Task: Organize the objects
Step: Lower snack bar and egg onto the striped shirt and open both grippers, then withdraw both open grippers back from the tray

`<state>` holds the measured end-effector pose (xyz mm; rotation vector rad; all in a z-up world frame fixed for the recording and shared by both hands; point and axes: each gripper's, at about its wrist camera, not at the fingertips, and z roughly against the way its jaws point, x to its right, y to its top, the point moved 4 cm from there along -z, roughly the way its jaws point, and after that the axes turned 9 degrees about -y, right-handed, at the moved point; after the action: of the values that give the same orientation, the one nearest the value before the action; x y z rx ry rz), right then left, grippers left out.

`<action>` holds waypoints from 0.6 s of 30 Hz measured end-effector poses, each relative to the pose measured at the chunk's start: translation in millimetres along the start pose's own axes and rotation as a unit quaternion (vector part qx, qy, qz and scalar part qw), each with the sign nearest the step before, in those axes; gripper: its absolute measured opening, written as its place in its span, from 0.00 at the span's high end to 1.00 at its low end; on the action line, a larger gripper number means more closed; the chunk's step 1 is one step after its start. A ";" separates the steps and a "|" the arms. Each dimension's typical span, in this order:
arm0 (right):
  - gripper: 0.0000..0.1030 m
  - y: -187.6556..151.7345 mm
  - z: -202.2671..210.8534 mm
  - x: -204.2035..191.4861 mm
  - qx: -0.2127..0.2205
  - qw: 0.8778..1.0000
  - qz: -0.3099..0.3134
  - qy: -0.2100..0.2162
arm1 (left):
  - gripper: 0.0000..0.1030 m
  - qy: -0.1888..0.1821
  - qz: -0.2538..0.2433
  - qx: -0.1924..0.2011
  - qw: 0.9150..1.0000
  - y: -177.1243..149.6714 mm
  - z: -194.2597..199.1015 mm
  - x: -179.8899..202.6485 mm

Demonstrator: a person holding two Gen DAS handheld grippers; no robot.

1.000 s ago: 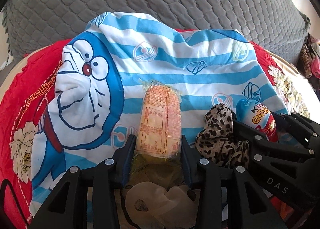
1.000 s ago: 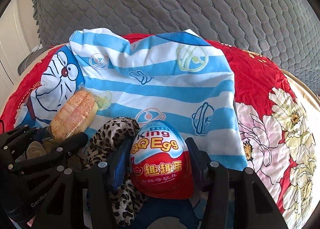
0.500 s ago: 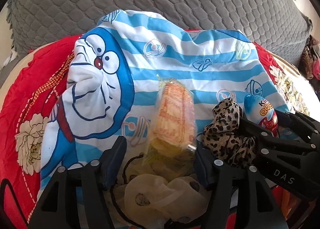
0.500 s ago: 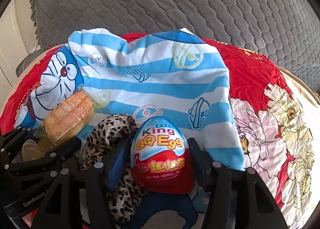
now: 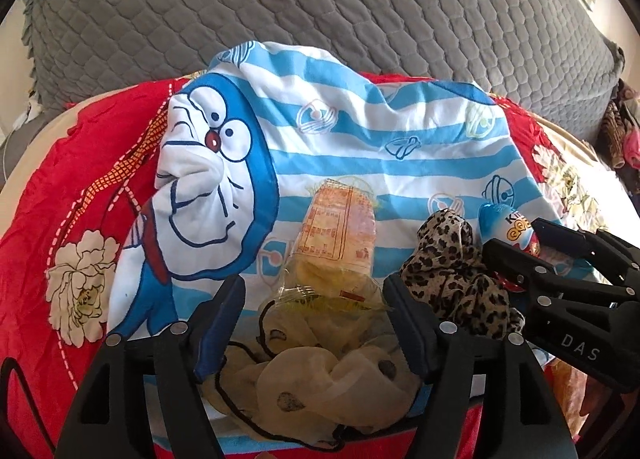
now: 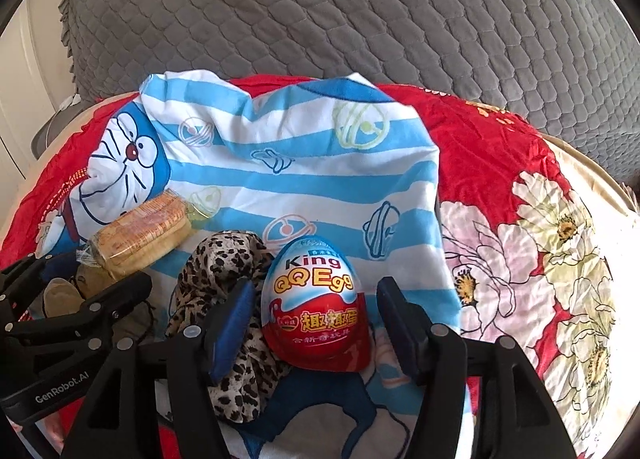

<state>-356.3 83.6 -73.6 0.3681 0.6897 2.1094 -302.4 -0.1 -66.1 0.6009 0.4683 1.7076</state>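
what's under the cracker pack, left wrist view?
The cracker pack lies on the blue striped cartoon cloth; its near end overlaps a cream spotted fabric. Anything beneath the cloth is covered.

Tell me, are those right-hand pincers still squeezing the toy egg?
Apart. The right wrist view shows the right gripper just opened, with striped cloth visible either side of the egg.

Right tool (image 6: 316, 323) spread apart around the egg (image 6: 314, 305).
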 end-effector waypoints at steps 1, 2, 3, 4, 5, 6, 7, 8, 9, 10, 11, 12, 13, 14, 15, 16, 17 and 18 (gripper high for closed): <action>0.39 -0.6 1.3 -0.4 0.000 1.000 0.000 0.000 | 0.28 0.000 -0.001 -0.001 1.000 -0.6 0.7 0.2; 0.39 -1.6 2.6 -0.2 0.000 1.000 0.001 0.001 | 0.28 0.000 -0.001 -0.001 1.000 -1.2 1.4 0.6; 0.39 -2.2 4.0 -0.1 0.001 1.000 0.001 -0.001 | 0.28 0.001 -0.001 -0.002 1.000 -1.5 1.6 0.8; 0.38 -2.9 5.4 -0.1 0.000 1.000 0.002 -0.001 | 0.28 0.002 -0.002 -0.002 1.000 -2.2 2.6 1.5; 0.38 -3.7 7.3 0.1 0.000 1.000 0.002 0.000 | 0.26 0.003 -0.003 -0.002 1.000 -2.5 2.6 2.0; 0.38 -5.3 9.5 -0.2 0.001 1.000 0.002 0.000 | 0.26 0.003 -0.003 -0.001 1.000 -3.4 3.6 2.3; 0.38 -6.2 11.7 -0.6 0.001 1.000 0.002 0.001 | 0.26 0.003 -0.002 -0.002 1.000 -3.6 3.7 2.7; 0.37 -6.4 12.9 -1.4 0.002 1.000 0.003 0.002 | 0.26 0.002 -0.002 -0.003 1.000 -4.2 4.3 3.1; 0.36 -7.2 15.8 -1.7 0.003 1.000 0.004 0.003 | 0.26 0.001 -0.001 -0.004 1.000 -4.9 4.7 3.5; 0.36 -7.8 17.8 -2.0 0.004 1.000 0.005 0.003 | 0.26 0.001 -0.001 -0.004 1.000 -5.3 6.0 4.1; 0.36 -8.6 20.6 -1.9 0.005 1.000 0.005 0.004 | 0.26 0.001 -0.001 -0.004 1.000 -5.8 7.3 4.6; 0.35 -8.9 22.2 -1.8 0.005 1.000 0.005 0.004 | 0.26 0.000 -0.001 -0.003 1.000 -6.1 8.8 5.4; 0.34 -9.7 25.1 -1.6 0.006 1.000 0.005 0.007 | 0.25 0.000 -0.001 -0.002 1.000 -6.2 10.7 6.3; 0.34 -10.5 27.7 -1.3 0.007 1.000 0.005 0.008 | 0.25 -0.001 -0.002 -0.002 1.000 -6.4 12.3 7.0; 0.34 -11.1 29.7 -0.9 0.007 1.000 0.005 0.007 | 0.25 -0.001 -0.002 0.000 1.000 -6.8 14.8 8.0; 0.33 -11.6 31.1 -0.8 0.007 1.000 0.005 0.007 | 0.25 -0.001 -0.001 0.000 1.000 -6.8 16.2 8.5; 0.33 -12.2 32.1 -0.6 0.007 1.000 0.005 0.007 | 0.25 -0.002 0.000 0.002 1.000 -6.9 17.6 8.7; 0.33 -13.1 32.9 -0.1 0.006 1.000 0.005 0.007 | 0.25 -0.002 0.001 0.002 1.000 -7.3 18.8 8.9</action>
<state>-331.7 101.0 -55.1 0.3642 0.7101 2.1198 -286.6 9.9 -54.4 0.6073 0.4682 1.7070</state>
